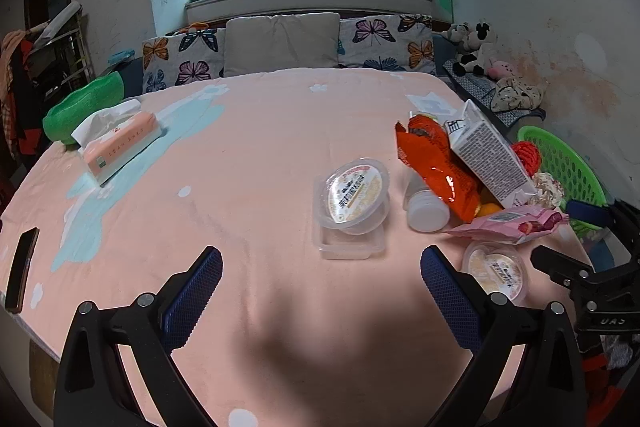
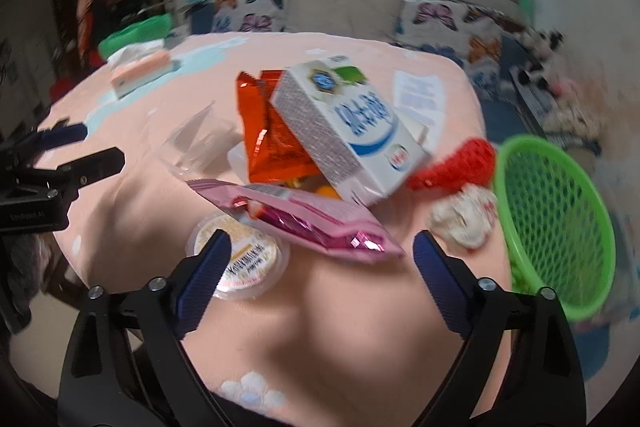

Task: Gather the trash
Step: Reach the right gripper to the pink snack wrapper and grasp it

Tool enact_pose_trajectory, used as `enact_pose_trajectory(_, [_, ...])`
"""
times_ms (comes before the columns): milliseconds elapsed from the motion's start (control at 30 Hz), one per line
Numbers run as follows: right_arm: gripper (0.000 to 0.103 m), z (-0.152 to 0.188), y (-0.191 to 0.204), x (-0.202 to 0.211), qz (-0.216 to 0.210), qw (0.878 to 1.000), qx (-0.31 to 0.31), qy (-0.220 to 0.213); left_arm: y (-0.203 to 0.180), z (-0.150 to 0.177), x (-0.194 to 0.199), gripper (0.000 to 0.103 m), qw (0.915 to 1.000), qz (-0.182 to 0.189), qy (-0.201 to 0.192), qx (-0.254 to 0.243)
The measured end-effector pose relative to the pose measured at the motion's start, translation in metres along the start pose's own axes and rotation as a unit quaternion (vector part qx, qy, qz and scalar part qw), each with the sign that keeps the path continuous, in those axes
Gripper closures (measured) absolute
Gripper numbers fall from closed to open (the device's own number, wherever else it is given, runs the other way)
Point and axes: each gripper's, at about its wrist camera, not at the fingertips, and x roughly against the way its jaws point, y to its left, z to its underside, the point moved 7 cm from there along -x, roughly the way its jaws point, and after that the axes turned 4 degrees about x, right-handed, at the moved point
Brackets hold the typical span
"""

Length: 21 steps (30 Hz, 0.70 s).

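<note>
Left tool (image 1: pixel 321 269): hovering with jaws apart at the lower centre, gripping nothing.
Right tool (image 2: pixel 322 253): hanging with jaws apart, straddling the pink wrapper (image 2: pixel 320 223).
Trash: milk carton (image 2: pixel 348 131) leaning on the orange packet (image 2: pixel 268 135), mid-frame on the pink bedspread (image 2: pixel 320 327).
Green basket (image 2: pixel 556 223): sitting at the right edge.

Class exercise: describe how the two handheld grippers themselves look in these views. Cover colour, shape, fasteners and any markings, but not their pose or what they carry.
Both the left gripper and right gripper have matte black angular frames with triangular cut-outs and round silver bolts at the joints. Each finger carries a dark blue pad with a fine diamond-grid texture. Small pale lettering, too small to read, marks a black body. No cables or sleeves show.
</note>
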Motion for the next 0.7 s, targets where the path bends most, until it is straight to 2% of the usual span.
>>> enact_pose_trajectory(133, [0.022,-0.004,0.010,-0.013,0.008,0.999,0.052,0.006,0.004,0.002,-0.003,0.007,1.0000,-0.001,0.004,0.004])
enact_pose_trajectory(300, [0.037,-0.005,0.011,-0.027,0.026,0.996,0.085,0.014,0.006,0.005,-0.005,0.007,0.9999,0.001,0.009,0.005])
enact_pose_trajectory(500, [0.061,-0.007,0.005,-0.017,0.011,0.998,0.060,0.001,0.003,0.006,-0.006,0.007,0.9999,0.010,0.012,0.006])
enact_pose_trajectory(533, [0.070,-0.008,0.005,-0.014,0.008,0.998,0.057,-0.003,0.001,0.007,-0.005,0.007,0.9998,0.014,0.012,0.004])
enact_pose_trajectory(700, [0.076,-0.012,0.003,0.005,-0.007,0.999,0.043,-0.022,-0.011,0.009,-0.002,0.007,0.9992,0.037,0.010,-0.008])
